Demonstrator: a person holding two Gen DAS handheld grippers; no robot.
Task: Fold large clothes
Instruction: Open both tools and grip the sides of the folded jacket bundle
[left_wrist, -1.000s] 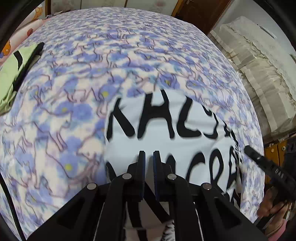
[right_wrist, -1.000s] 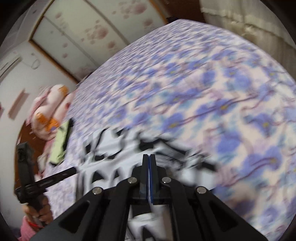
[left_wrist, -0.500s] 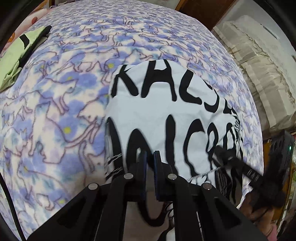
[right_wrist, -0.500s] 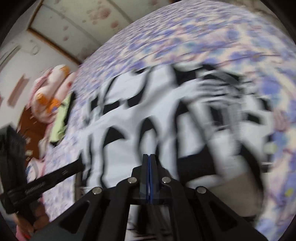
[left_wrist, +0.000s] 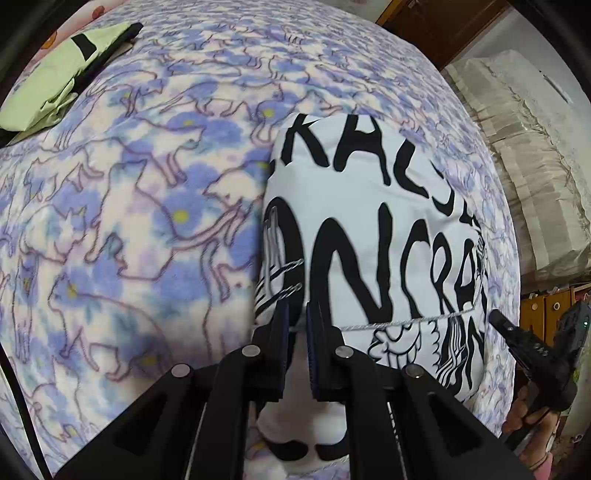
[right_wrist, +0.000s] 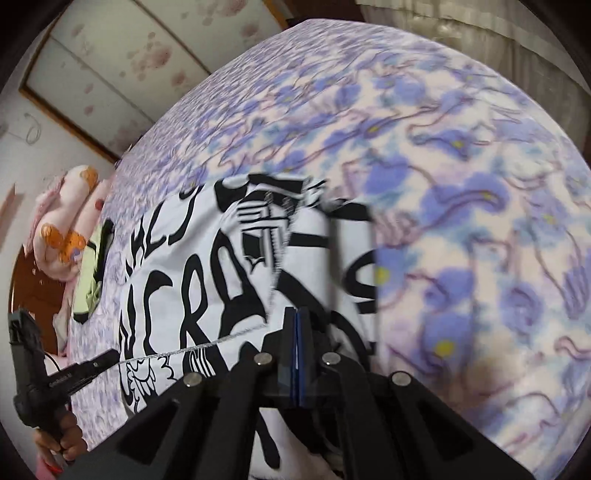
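Now both fingers (left_wrist: 296, 325) (right_wrist: 297, 325) pinch the white printed garment's (left_wrist: 369, 229) near edge.

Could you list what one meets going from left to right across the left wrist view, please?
Folded pale green garment → purple floral blanket → left tongs → white garment with black lettering → right tongs, held in the person's hand → draped beige furniture.

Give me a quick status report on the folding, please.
Left tongs shut on the shirt. Right tongs opening over its near edge. Shirt lies folded on the blanket. Nothing in the way.
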